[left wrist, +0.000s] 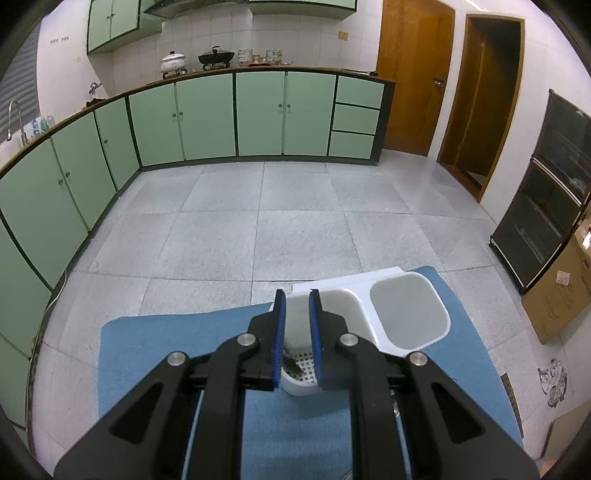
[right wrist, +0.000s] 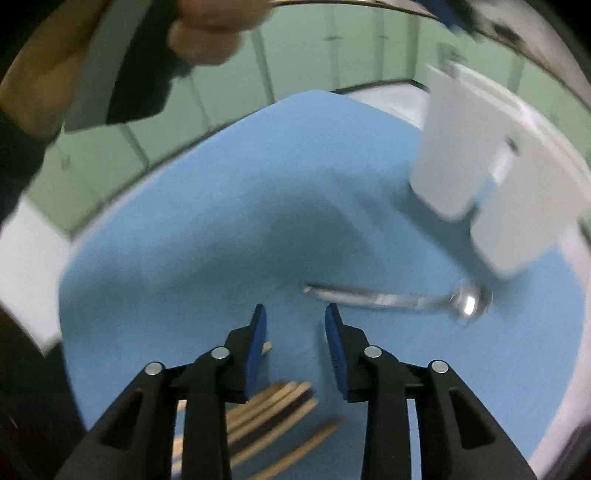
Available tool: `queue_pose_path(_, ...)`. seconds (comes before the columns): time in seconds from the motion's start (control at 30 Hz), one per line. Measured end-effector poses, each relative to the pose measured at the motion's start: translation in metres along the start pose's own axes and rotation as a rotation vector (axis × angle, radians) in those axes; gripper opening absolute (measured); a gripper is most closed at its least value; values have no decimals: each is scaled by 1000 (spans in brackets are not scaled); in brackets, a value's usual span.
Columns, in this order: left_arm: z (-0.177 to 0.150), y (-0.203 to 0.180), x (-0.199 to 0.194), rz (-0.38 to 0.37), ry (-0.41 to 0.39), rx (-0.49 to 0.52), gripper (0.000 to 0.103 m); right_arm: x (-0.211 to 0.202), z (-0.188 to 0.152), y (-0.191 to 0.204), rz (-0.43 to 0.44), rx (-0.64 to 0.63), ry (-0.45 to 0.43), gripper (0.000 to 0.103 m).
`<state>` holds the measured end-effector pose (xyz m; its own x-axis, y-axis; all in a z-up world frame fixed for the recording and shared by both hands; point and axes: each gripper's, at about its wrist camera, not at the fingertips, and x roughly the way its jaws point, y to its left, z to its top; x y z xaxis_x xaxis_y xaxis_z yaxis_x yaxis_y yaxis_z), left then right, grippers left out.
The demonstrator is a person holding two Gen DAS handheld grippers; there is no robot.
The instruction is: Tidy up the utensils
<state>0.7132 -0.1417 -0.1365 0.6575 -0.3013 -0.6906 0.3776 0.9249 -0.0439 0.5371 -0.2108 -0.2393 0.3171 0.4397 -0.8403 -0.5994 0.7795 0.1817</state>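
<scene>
A white utensil holder (left wrist: 391, 291) with two compartments stands on a blue mat (left wrist: 155, 354). My left gripper (left wrist: 297, 295) is open and empty, right above the left compartment, where a dark object (left wrist: 291, 363) lies on the perforated bottom. The right compartment (left wrist: 408, 314) looks empty. In the blurred right wrist view my right gripper (right wrist: 293, 310) is open and empty above the mat (right wrist: 221, 206). A metal spoon (right wrist: 399, 300) lies just ahead to its right. Several wooden chopsticks (right wrist: 273, 413) lie under it. The holder (right wrist: 491, 170) stands at the upper right.
Green cabinets (left wrist: 207, 118) run along the far wall and the left. Two wooden doors (left wrist: 413, 77) and a dark glass cabinet (left wrist: 546, 192) are at the right. A cardboard box (left wrist: 557, 291) sits by the table. A hand (right wrist: 207, 29) shows at the top of the right wrist view.
</scene>
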Motion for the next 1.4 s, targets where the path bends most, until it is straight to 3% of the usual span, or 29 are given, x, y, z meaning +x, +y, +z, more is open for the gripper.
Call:
queue_pose_path(0.07, -1, 0, 0, 3, -2, -1, 12, 4, -10, 9, -95, 7, -36, 38)
queue_pose_path(0.17, 0, 0, 1, 0, 0, -4, 12, 7, -13, 12, -144, 75, -104, 39)
queue_pose_path(0.27, -2, 2, -1, -4, -2, -4, 12, 6, -7, 14, -141, 119, -146, 39)
queue_pose_path(0.33, -3, 3, -2, -3, -4, -5, 12, 11, 9, 16, -133, 84, -162, 41)
queue_pose_path(0.57, -9, 14, -7, 2, 3, -14, 12, 27, 20, 14, -140, 67, -55, 41)
queue_pose_path(0.7, -13, 15, -14, -11, -3, -21, 13, 4, -13, -15, -222, 84, 16, 44)
queue_pose_path(0.8, -18, 16, -20, -16, -12, -15, 13, -25, -31, -42, -282, 154, -13, 46)
queue_pose_path(0.9, -22, 17, -25, -17, -15, -19, 13, -36, -23, -37, -196, 140, -68, 48)
queue_pose_path(1.07, -26, 25, -34, -13, -21, -38, 13, 0, 12, 6, -143, 52, -39, 48)
queue_pose_path(1.2, -31, 32, -37, 4, -21, -34, 13, 20, 33, 24, -142, 19, -67, 48)
queue_pose_path(1.3, -34, 37, -36, 7, -12, -50, 13, 45, 47, 26, -115, 55, -14, 48)
queue_pose_path(1.4, -36, 39, -39, 8, -12, -45, 13, 39, 41, 31, -130, 51, 11, 48)
